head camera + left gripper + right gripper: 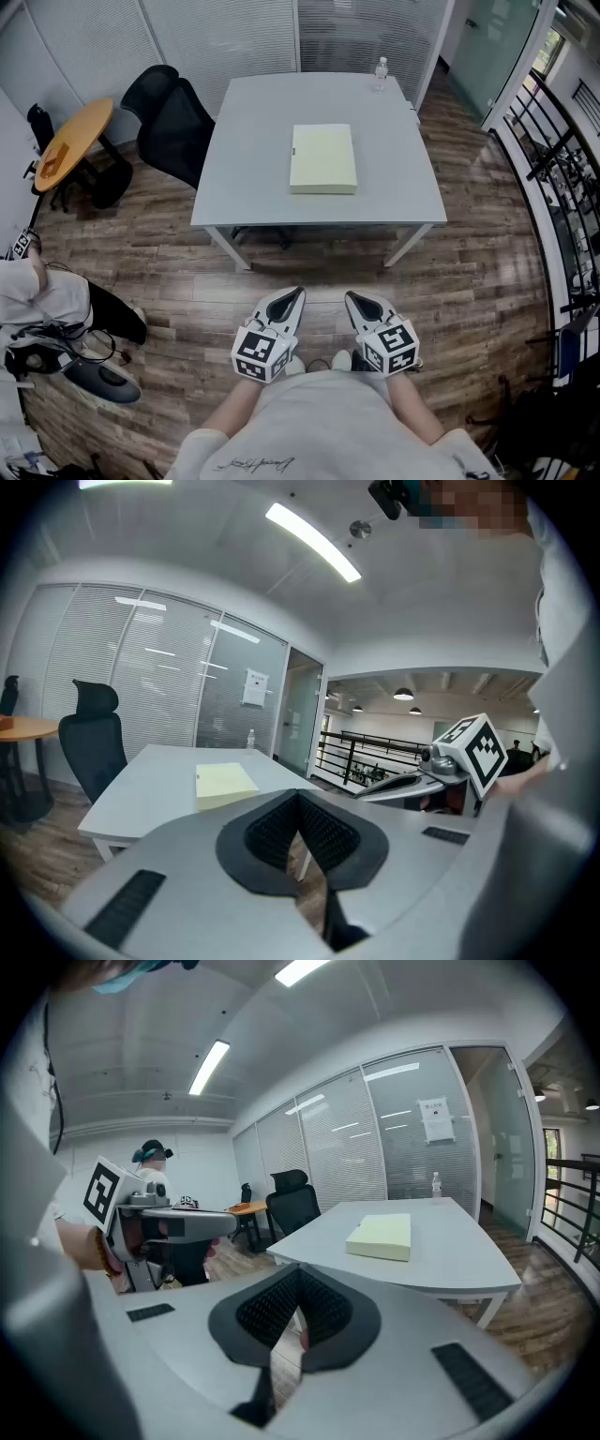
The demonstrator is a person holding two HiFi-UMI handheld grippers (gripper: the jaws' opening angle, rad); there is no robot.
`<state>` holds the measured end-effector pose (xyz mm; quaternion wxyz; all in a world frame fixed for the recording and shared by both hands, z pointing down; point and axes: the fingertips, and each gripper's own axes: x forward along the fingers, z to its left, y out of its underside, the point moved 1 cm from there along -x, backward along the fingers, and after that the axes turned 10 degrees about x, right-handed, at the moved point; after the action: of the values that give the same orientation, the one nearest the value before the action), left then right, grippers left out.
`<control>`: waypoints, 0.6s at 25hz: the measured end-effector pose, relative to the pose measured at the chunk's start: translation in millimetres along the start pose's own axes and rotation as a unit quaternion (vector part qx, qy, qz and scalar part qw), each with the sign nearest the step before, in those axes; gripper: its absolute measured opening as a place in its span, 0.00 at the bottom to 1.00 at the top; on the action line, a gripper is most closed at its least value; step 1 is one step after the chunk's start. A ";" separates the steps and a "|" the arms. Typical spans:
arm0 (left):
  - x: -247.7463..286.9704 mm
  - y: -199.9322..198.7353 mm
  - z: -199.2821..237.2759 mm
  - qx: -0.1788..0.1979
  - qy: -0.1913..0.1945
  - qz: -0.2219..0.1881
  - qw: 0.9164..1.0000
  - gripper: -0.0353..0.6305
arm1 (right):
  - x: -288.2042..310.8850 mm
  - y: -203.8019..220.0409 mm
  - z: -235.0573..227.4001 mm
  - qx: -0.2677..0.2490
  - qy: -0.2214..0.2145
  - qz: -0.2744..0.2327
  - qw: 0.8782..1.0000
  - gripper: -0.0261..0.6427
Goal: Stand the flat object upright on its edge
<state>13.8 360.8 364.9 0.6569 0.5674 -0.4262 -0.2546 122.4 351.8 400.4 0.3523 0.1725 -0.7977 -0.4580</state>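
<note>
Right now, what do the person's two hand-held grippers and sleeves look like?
Both match: the left hand-held gripper and right hand-held gripper have pale grey, tapering shells with black ribbed pads inside the jaws. Each carries a white cube printed with black square markers. No cables show on them. The person wears a light grey short-sleeved T-shirt.

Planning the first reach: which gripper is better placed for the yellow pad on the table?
Neither clearly: left gripper and right gripper are both shut, side by side, short of the table, with the yellow pad centred ahead between them.
</note>
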 end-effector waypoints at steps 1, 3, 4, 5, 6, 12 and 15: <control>-2.2 0.1 0.1 0.000 0.002 0.001 1.000 0.07 | -0.3 0.8 2.7 0.000 0.000 0.001 1.000 0.08; -6.3 -0.3 0.1 0.000 0.006 0.001 1.000 0.07 | -0.6 2.0 7.7 0.000 0.000 0.002 1.000 0.08; -8.1 -0.9 -0.1 0.000 0.009 -0.001 1.000 0.07 | -0.8 2.3 9.8 0.001 0.001 0.001 1.000 0.08; -9.5 -1.9 -0.4 0.001 0.011 -0.003 1.000 0.07 | -1.2 2.5 11.4 0.001 0.001 0.000 1.000 0.08; -10.9 -2.8 -0.7 0.002 0.014 -0.004 1.000 0.07 | -1.6 2.7 12.7 0.002 0.002 -0.001 1.000 0.08; -20.7 0.9 6.2 0.001 0.020 -0.004 1.000 0.07 | 0.7 7.7 23.2 0.006 0.009 -0.001 1.000 0.08; -27.3 2.5 12.6 0.003 0.026 -0.004 1.000 0.07 | 6.0 8.0 30.9 0.008 0.013 -0.002 1.000 0.08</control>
<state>-11.1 377.1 359.8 0.6647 0.5778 -0.4075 -0.2413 96.4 371.2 399.4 0.3607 0.1826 -0.7964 -0.4498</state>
